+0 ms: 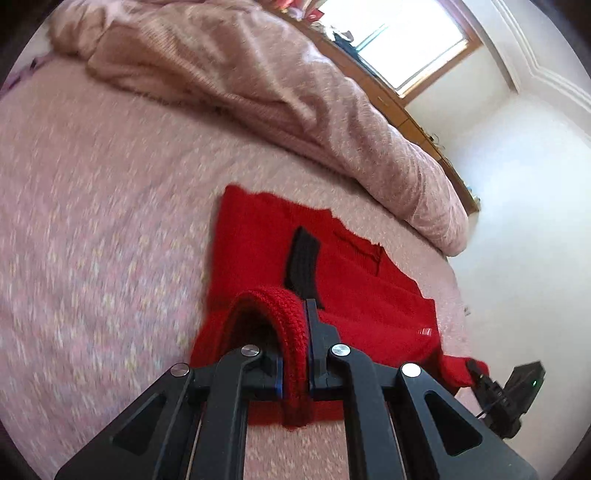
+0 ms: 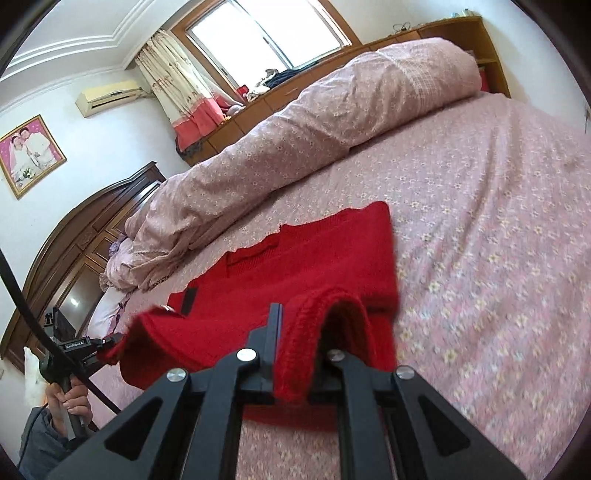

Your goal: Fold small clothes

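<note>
Red knitted garment (image 1: 369, 295): solid bright red, ribbed edge; one black strip (image 1: 302, 264) on it.
Left gripper (image 1: 295, 354): black, silver rivets, thin blue line on the inner pads.
Right gripper (image 2: 295, 350): black, silver rivets.
Bedsheet (image 2: 498, 221): dusty pink, small pale floral print all over.
Quilt (image 2: 295, 129) along the far edge of the bed: matching pink floral, with a paler checked panel at one end.
Headboard (image 2: 74, 240): dark brown wood.
Curtain (image 2: 177, 85): cream, small motifs, coral-red band at the bottom.
Window frame (image 2: 332, 22) and cabinets (image 2: 406, 37): honey-brown wood.
Walls (image 2: 103, 140): white.
Picture frame (image 2: 31, 155): gold, pink background.
</note>
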A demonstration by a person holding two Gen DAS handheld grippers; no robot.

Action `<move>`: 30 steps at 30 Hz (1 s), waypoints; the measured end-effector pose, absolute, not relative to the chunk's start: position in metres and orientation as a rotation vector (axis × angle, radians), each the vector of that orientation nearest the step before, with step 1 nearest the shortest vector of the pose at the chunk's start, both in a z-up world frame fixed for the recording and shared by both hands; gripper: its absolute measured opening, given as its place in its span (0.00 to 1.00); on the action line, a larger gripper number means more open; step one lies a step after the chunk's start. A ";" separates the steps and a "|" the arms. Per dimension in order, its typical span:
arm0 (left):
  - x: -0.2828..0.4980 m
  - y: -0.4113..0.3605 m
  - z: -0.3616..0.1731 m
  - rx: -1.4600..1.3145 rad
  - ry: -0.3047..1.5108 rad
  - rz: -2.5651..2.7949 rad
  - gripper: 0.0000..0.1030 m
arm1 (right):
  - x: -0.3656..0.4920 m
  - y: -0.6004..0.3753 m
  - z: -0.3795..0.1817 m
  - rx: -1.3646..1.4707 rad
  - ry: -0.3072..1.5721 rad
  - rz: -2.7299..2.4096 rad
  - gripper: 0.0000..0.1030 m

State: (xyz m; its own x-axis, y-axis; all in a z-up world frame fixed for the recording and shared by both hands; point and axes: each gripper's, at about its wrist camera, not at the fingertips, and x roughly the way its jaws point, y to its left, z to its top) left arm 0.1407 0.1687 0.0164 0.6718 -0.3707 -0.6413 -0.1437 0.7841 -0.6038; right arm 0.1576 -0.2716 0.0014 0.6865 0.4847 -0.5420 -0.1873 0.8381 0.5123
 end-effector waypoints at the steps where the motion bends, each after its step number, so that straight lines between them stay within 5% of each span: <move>1: 0.144 0.168 0.020 -0.661 0.833 -0.143 0.02 | 0.162 -0.269 0.002 0.429 0.724 0.391 0.08; 30: 0.269 0.178 0.009 -0.622 0.782 -0.153 0.02 | 0.287 -0.256 -0.003 0.459 0.673 0.340 0.08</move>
State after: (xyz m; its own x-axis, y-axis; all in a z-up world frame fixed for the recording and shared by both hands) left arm 0.2691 0.1777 0.0094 0.7090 -0.3508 -0.6118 -0.0951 0.8120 -0.5759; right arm 0.2871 -0.2562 -0.0028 0.7338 0.4423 -0.5157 -0.1527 0.8470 0.5092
